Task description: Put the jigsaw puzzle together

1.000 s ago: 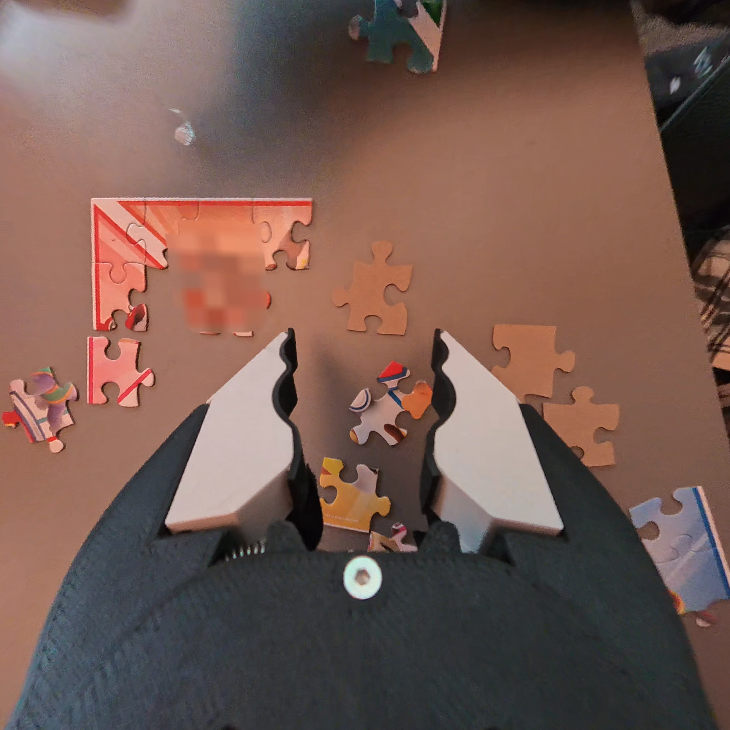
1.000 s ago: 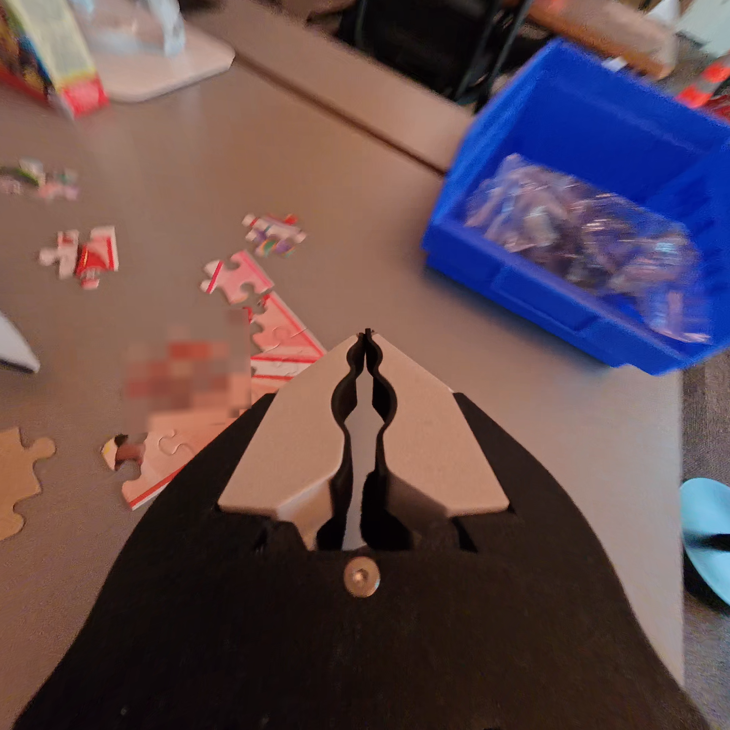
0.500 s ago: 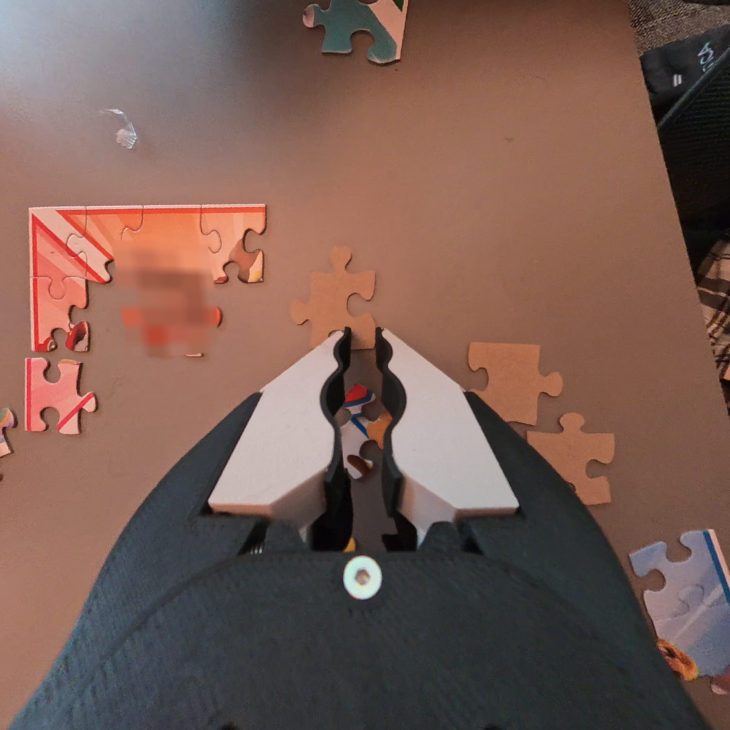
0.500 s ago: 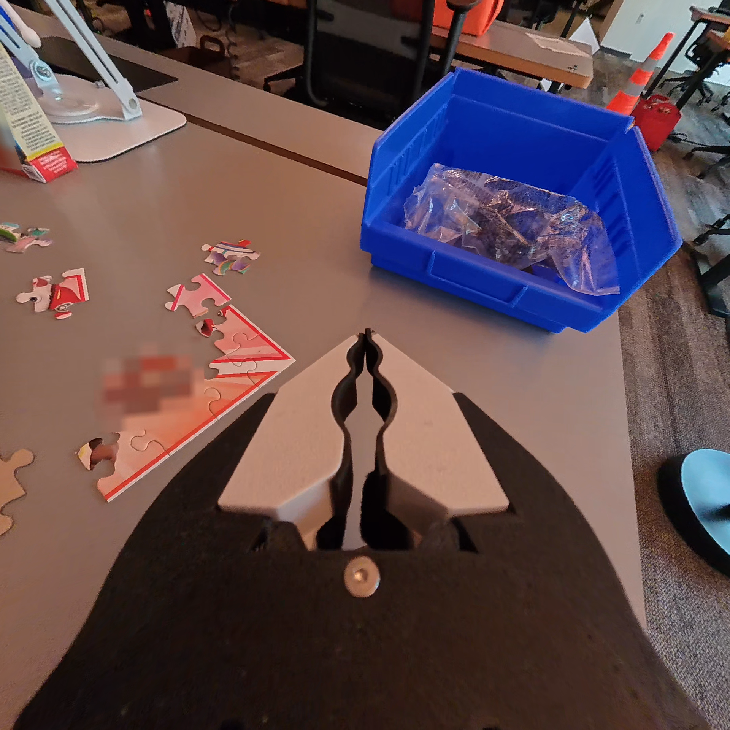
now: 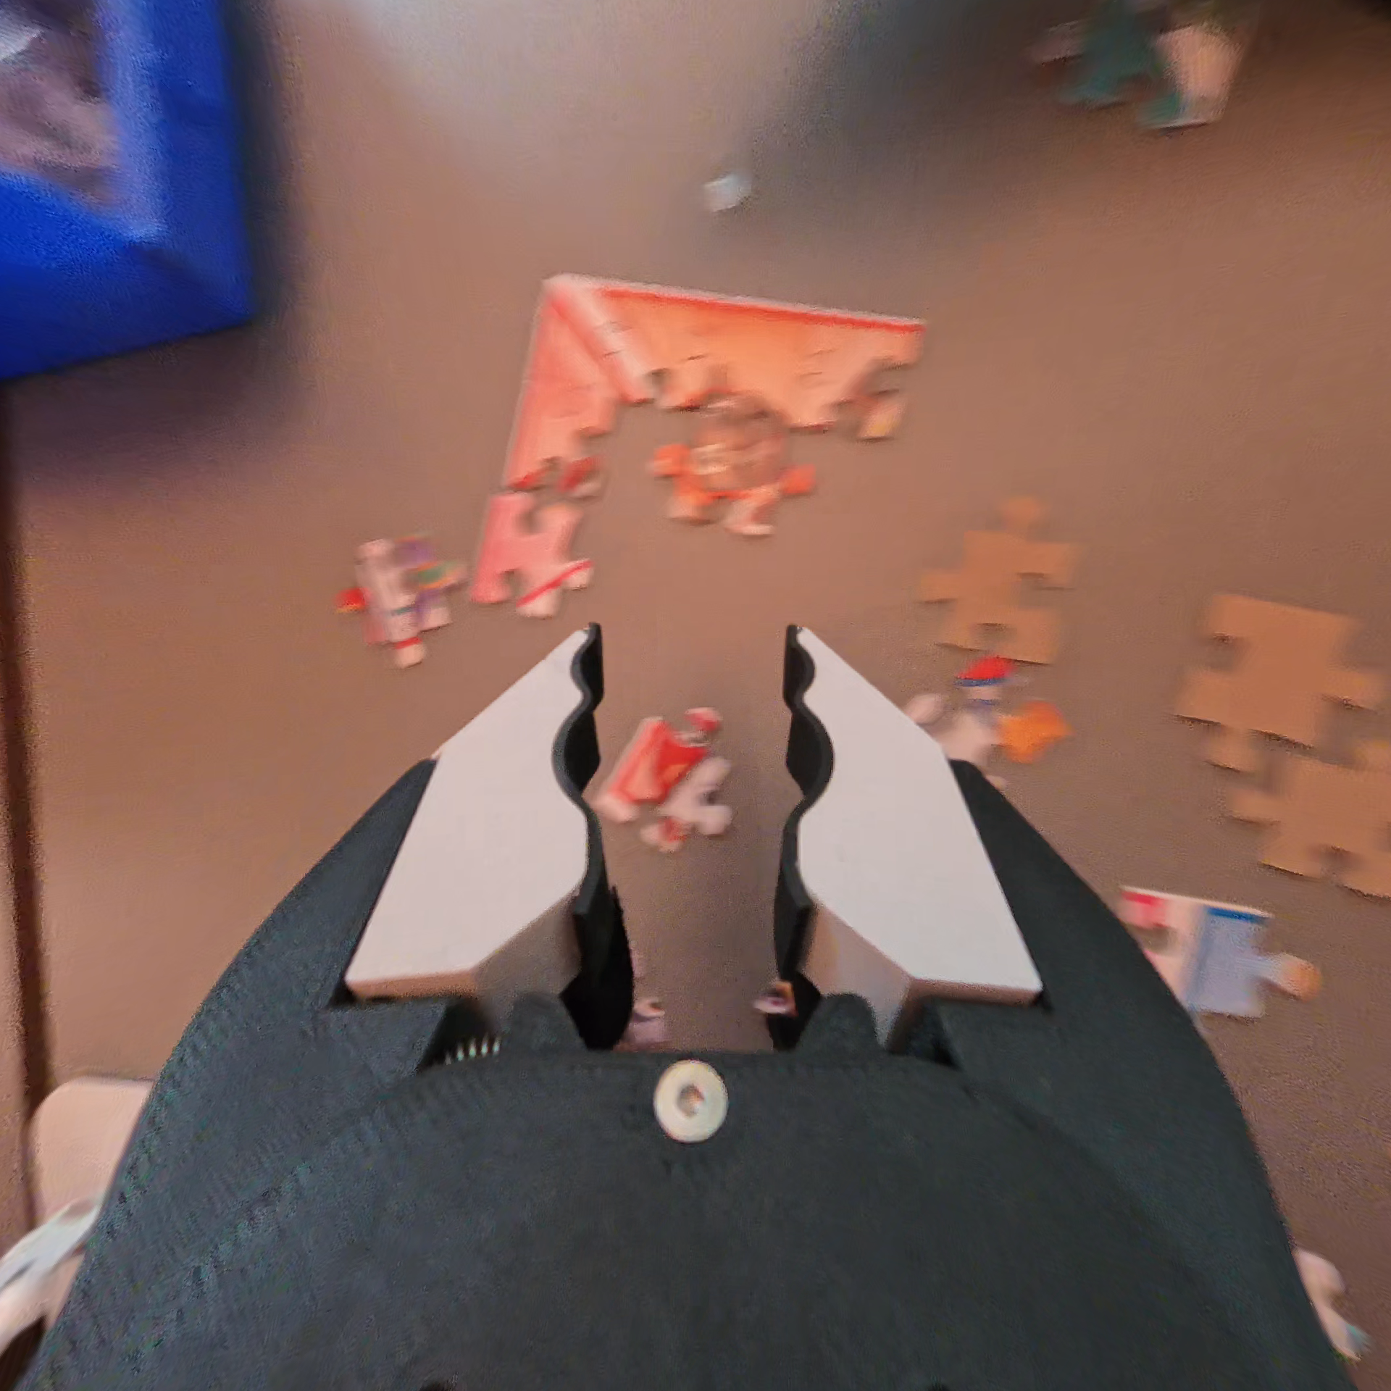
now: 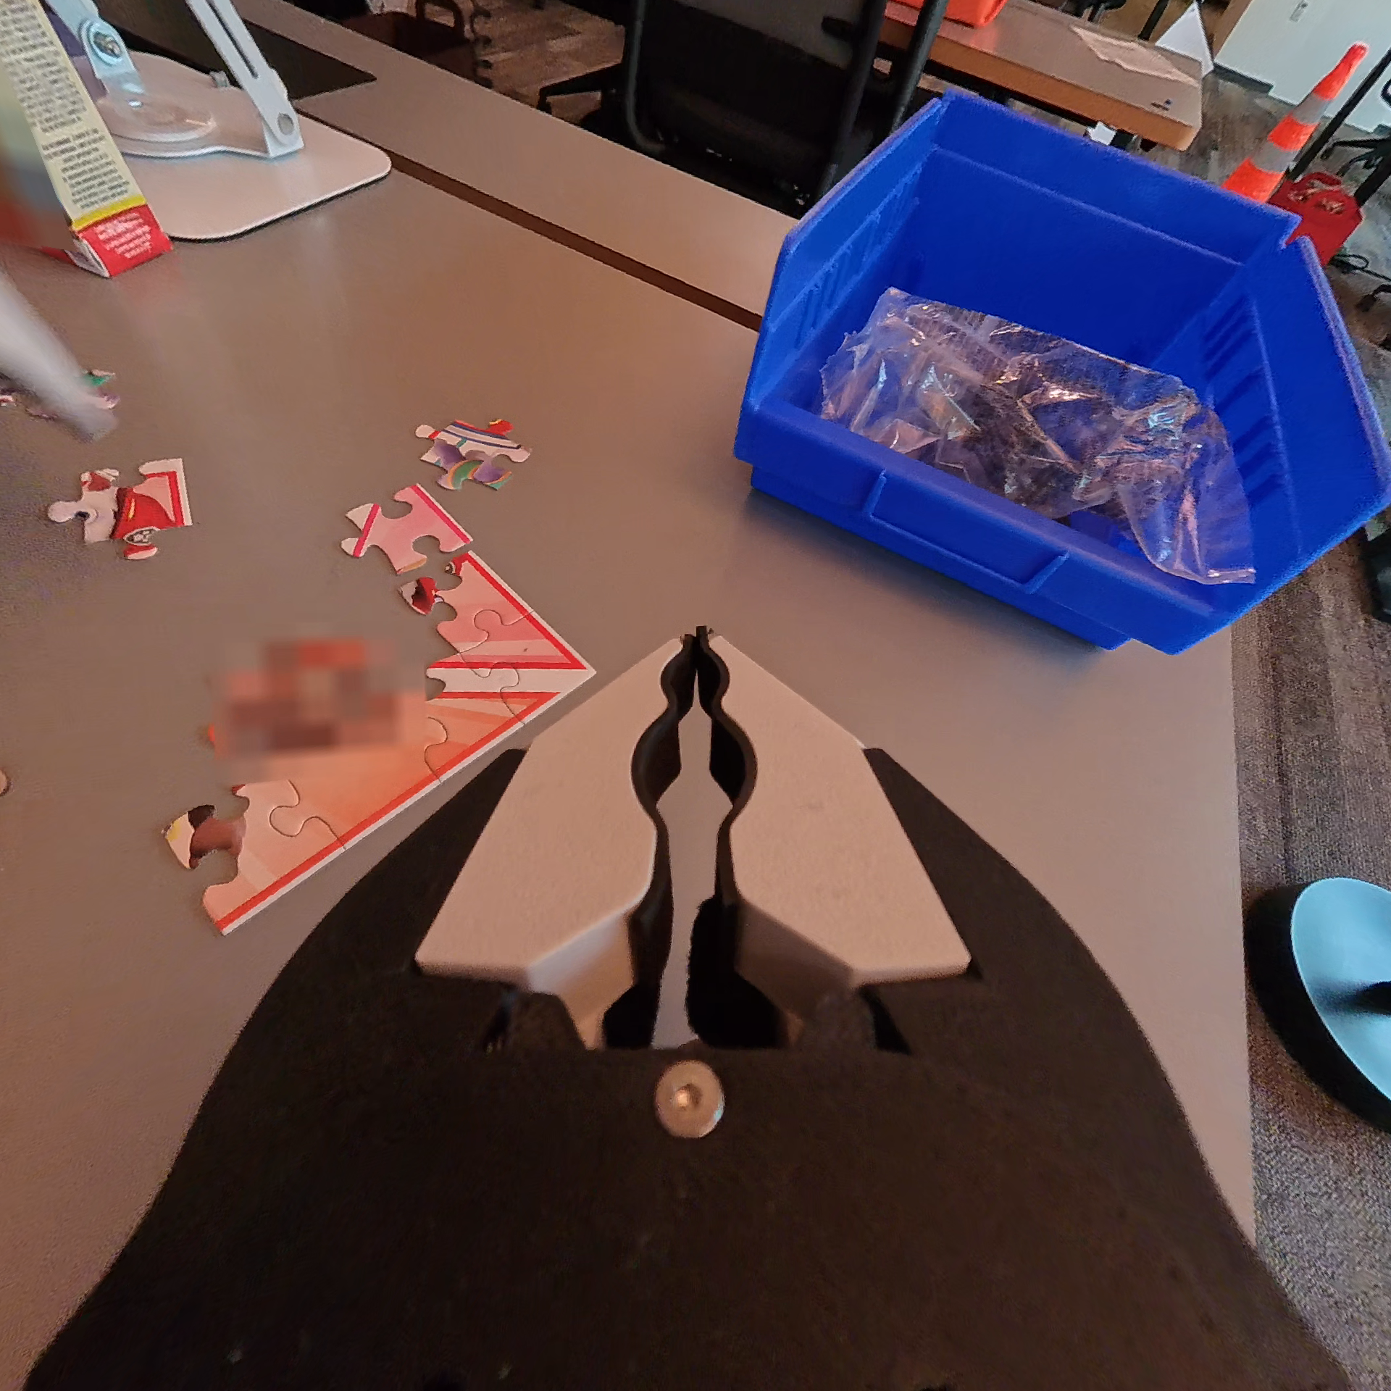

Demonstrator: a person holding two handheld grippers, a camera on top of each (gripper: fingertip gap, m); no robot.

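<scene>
The joined corner section of the puzzle (image 5: 715, 354), orange-pink with a red border, lies ahead of my left gripper (image 5: 692, 640). That gripper is open and empty, with a loose red and white piece (image 5: 662, 775) on the table between its fingers. The left wrist view is motion-blurred. A white and orange piece (image 5: 978, 715) lies just to its right. My right gripper (image 6: 696, 640) is shut and empty, hovering beside the corner of the joined section (image 6: 482, 722). The red piece (image 6: 128, 508) also shows at the far left of the right wrist view.
Loose pieces lie around: a pink edge piece (image 5: 527, 557), a multicoloured one (image 5: 399, 595), face-down brown ones (image 5: 1001, 579), a blue-white one (image 5: 1204, 948). A blue bin (image 6: 1054, 557) holds a plastic bag (image 6: 1054, 421). A puzzle box (image 6: 83, 150) and white stand base (image 6: 248, 173) are behind. The tips of one gripper are about 20 cm away from the tips of the other. The joined section (image 6: 482, 722) lies around 9 cm away from my right fingertips. The left camera catches it too, in the left wrist view (image 5: 658, 310). My right gripper's tips are some 11 cm from the puzzle (image 5: 715, 354).
My left gripper was closing around the white and orange piece; it has opened, left that piece on the table and swung left over the red piece. My right gripper stayed shut.
</scene>
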